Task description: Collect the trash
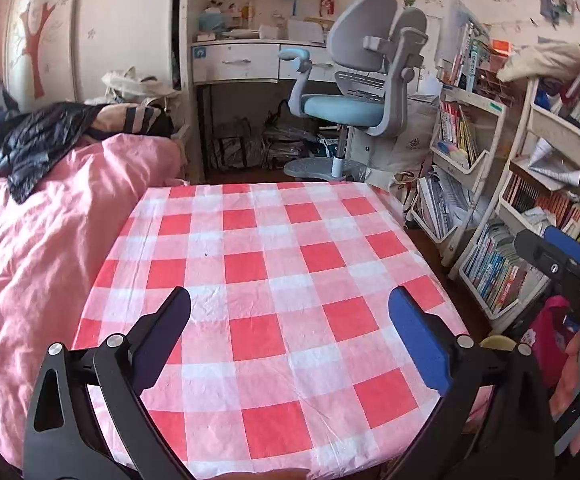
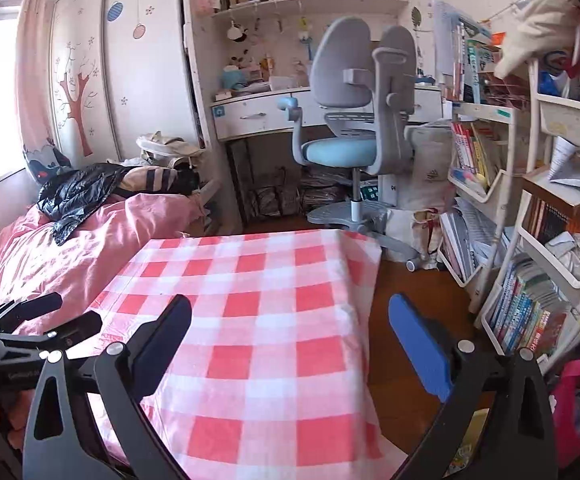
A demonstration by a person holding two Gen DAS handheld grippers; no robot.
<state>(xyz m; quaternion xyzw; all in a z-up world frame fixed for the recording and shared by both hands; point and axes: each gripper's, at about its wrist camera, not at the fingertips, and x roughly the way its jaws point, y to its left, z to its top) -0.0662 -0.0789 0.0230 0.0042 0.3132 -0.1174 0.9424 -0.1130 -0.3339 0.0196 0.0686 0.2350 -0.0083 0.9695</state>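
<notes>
**A:** Trash — none shows on the checked tablecloth (image 1: 273, 264) in either wrist view. The cloth is bare from the near edge to the far edge; only creases and one tiny dark speck mark it.

**B:** So where do you look for it?

**A:** You cannot tell from here. A yellowish rim (image 1: 498, 343) peeks out low beside the table's right edge in the left view; it may be a bin, but too little shows to say. If trash has gone in there, it is hidden.

**B:** And your grippers?

**A:** Your left gripper (image 1: 290, 312) stands spread wide with nothing between its fingers, hanging over the near part of the cloth. Your right gripper (image 2: 290, 316) is also spread wide and empty, straddling the table's right edge, one finger over cloth, the other over the wooden floor (image 2: 406, 284).

**B:** Why hold them like that?

**A:** I judge you are holding both raised and clear of the table, pointed across it toward the desk chair (image 1: 358, 80), because nothing there needs gripping. Neither touches the cloth. The pink duvet (image 1: 49, 248) lies to the left, the bookshelves (image 1: 502, 200) to the right, both well apart from your fingers.
</notes>
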